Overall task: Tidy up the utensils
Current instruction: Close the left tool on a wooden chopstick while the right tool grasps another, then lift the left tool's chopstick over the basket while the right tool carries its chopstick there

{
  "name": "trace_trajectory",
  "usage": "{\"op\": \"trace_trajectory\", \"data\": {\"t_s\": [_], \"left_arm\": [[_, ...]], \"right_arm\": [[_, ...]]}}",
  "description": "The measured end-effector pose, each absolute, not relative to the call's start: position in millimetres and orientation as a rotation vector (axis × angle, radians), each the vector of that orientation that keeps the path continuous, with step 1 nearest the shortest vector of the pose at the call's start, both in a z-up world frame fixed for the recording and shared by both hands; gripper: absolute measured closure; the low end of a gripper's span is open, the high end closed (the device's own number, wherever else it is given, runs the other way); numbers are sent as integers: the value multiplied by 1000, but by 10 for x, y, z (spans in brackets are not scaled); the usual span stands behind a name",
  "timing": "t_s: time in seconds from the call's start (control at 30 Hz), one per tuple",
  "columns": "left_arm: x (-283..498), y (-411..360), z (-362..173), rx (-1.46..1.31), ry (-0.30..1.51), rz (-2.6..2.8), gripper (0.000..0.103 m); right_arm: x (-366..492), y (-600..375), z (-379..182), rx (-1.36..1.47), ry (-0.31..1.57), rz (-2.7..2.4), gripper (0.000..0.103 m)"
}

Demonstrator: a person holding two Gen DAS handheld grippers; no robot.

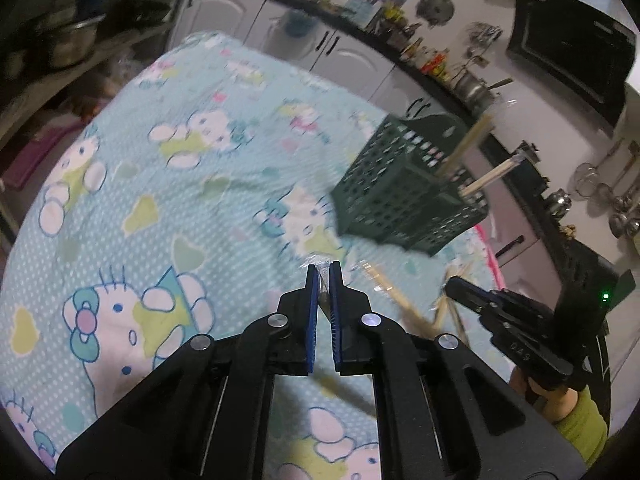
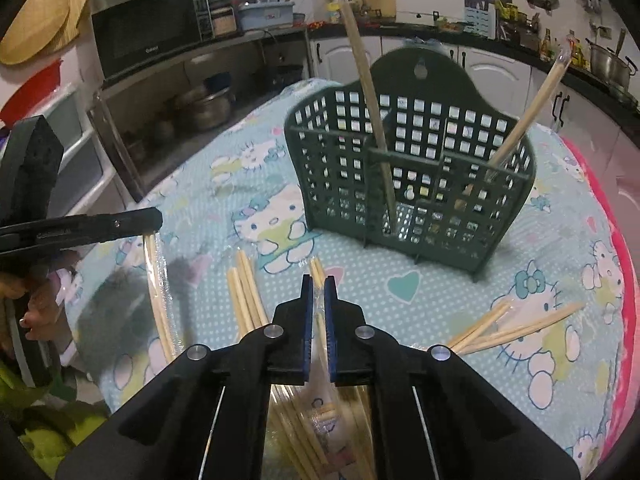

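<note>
A dark green plastic utensil basket (image 2: 412, 184) stands on the Hello Kitty cloth, with two wrapped chopstick pairs (image 2: 370, 92) leaning in its compartments. It also shows in the left wrist view (image 1: 404, 188). My left gripper (image 1: 324, 276) is shut on a plastic-wrapped chopstick pair (image 2: 158, 300), which hangs from it at the left of the right wrist view (image 2: 150, 220). My right gripper (image 2: 319, 284) is shut on another wrapped chopstick pair (image 2: 320, 340) just above the cloth, over a pile of chopsticks (image 2: 246, 292). The right gripper shows in the left wrist view (image 1: 460, 286).
More loose chopsticks (image 2: 516, 326) lie on the cloth at the right. The table's pink edge (image 2: 624, 240) curves at the far right. Kitchen cabinets (image 2: 480, 60), a microwave (image 2: 148, 36) and pots surround the table.
</note>
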State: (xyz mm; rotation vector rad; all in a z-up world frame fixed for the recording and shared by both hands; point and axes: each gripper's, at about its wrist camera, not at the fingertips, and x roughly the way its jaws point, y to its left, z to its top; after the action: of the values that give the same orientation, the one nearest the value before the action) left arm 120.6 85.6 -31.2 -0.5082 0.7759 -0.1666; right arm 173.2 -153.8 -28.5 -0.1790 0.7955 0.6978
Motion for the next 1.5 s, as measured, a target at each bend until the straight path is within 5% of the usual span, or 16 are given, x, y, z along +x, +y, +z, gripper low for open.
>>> {"op": "trace_trajectory", "data": {"t_s": [1.5], "left_arm": [[1480, 52, 1264, -374, 488, -438, 101]], "right_arm": [[1527, -2140, 1354, 57, 402, 730, 100]]}}
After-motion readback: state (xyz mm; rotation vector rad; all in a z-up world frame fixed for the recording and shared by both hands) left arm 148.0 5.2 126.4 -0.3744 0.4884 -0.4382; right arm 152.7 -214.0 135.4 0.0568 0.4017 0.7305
